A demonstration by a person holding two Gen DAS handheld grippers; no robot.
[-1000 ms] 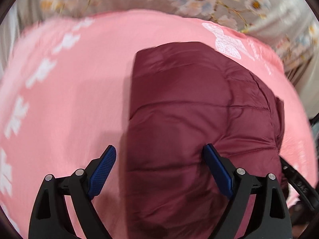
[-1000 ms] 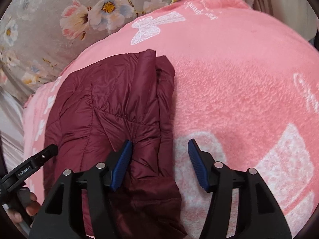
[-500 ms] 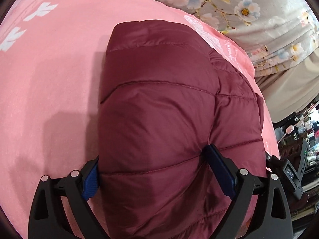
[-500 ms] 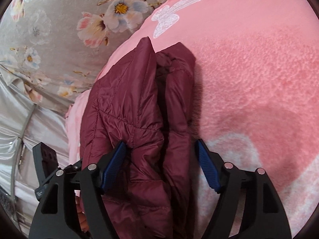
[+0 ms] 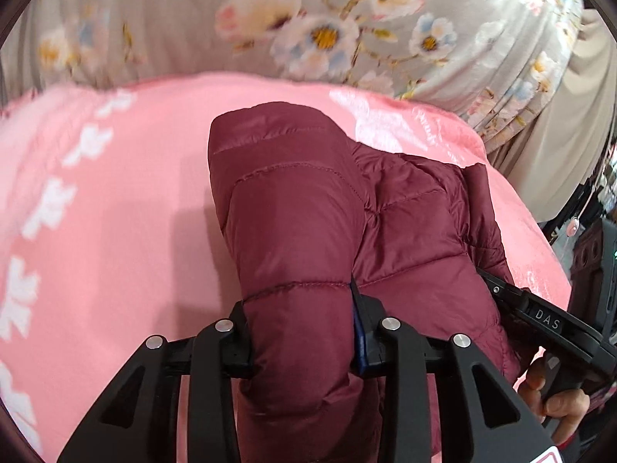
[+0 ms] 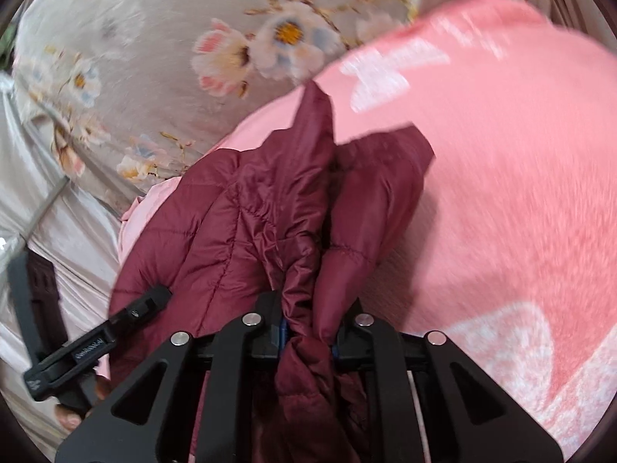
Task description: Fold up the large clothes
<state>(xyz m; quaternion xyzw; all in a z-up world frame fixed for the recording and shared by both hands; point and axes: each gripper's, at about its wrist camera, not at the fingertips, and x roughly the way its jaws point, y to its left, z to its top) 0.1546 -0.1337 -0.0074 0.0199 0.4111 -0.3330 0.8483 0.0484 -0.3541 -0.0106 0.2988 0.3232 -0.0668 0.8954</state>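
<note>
Jacket: a maroon quilted puffer jacket (image 5: 405, 231), folded into a bundle, lies on the pink blanket (image 5: 115, 231) near its far edge; its near end is gathered up in both grippers.
Left gripper: the left gripper (image 5: 300, 332) has just been closing its jaws, which now clamp a thick padded fold of the jacket; the fabric bulges out between them and hides most of the blue pads.
Right gripper: the right gripper (image 6: 308, 335) has likewise just been closing; its jaws pinch a narrow twisted bunch of jacket layers (image 6: 304, 231).
Blanket: pink plush with white butterfly-like prints, spread under the jacket; what it covers cannot be told.
Backdrop: grey floral fabric (image 5: 327, 31) hangs just beyond the blanket's far edge.
In the way: the jacket's own bulk blocks the view of the blanket directly ahead of each gripper.
Neighbours: in the left wrist view the other gripper's black handle, with fingers (image 5: 555, 397) around it, sits at the jacket's right side.
</note>
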